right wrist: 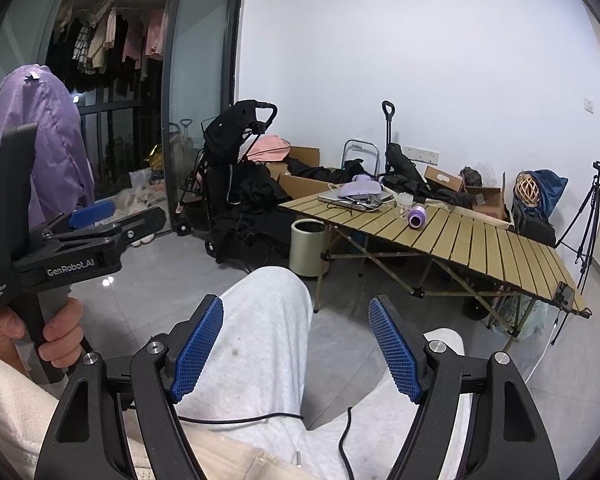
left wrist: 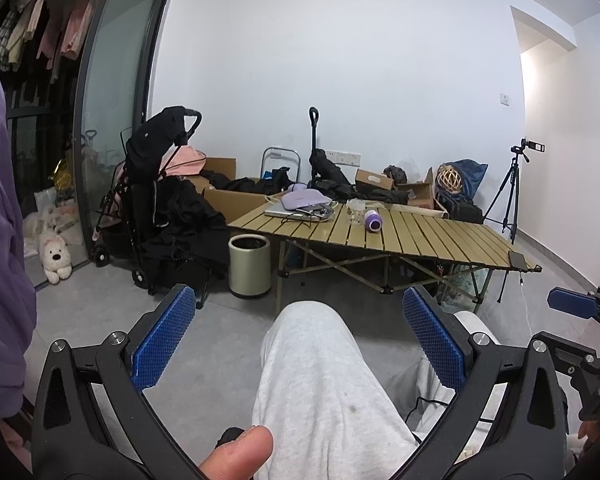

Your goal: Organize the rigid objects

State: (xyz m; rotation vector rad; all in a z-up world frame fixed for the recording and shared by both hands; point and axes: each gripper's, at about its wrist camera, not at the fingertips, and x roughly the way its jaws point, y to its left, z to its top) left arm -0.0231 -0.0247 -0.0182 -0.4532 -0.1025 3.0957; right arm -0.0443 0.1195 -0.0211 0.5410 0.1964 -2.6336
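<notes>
A slatted folding table (left wrist: 420, 236) (right wrist: 500, 248) stands across the room. On it lie a purple bottle (left wrist: 373, 220) (right wrist: 416, 216) on its side, a clear glass cup (left wrist: 356, 206) (right wrist: 404, 200), a lilac pouch (left wrist: 302, 200) (right wrist: 358, 189) on a laptop (left wrist: 284, 211), and a black phone (left wrist: 517, 259) (right wrist: 565, 293) at the near right corner. My left gripper (left wrist: 298, 330) is open and empty above the person's knee. My right gripper (right wrist: 296, 338) is open and empty, also over the lap. Both are far from the table.
A pale round bin (left wrist: 249, 266) (right wrist: 308, 247) stands by the table's left leg. A black stroller (left wrist: 156, 184) (right wrist: 228, 168), cardboard boxes (left wrist: 232, 196) and dark clothes crowd the back wall. A tripod (left wrist: 510, 196) (right wrist: 588, 220) stands at right. A plush dog (left wrist: 55, 258) sits by the glass door.
</notes>
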